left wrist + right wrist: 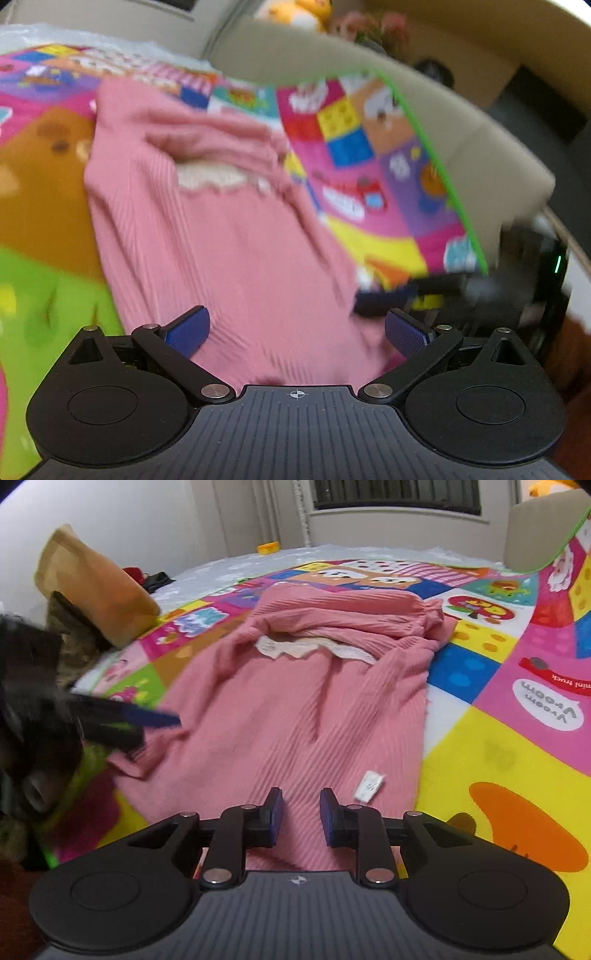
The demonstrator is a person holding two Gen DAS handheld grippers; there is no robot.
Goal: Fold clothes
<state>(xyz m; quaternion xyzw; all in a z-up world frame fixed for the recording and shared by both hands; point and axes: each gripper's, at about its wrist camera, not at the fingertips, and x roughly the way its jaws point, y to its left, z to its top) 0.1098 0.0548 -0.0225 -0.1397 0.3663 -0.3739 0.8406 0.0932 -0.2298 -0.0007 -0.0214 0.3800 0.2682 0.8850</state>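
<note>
Pink ribbed sweater lies flat on the colourful play mat, lace collar at far end. Left gripper spread wide over near hem, holding nothing. Right gripper narrowly parted above hem; contact unclear, view blurred. White tag just right of it.

A bright patchwork play mat is covering the floor. A tan cushion is leaning at the mat's left edge, a small yellow tub is sitting beyond its far edge, and a beige sofa is bordering its right side.
</note>
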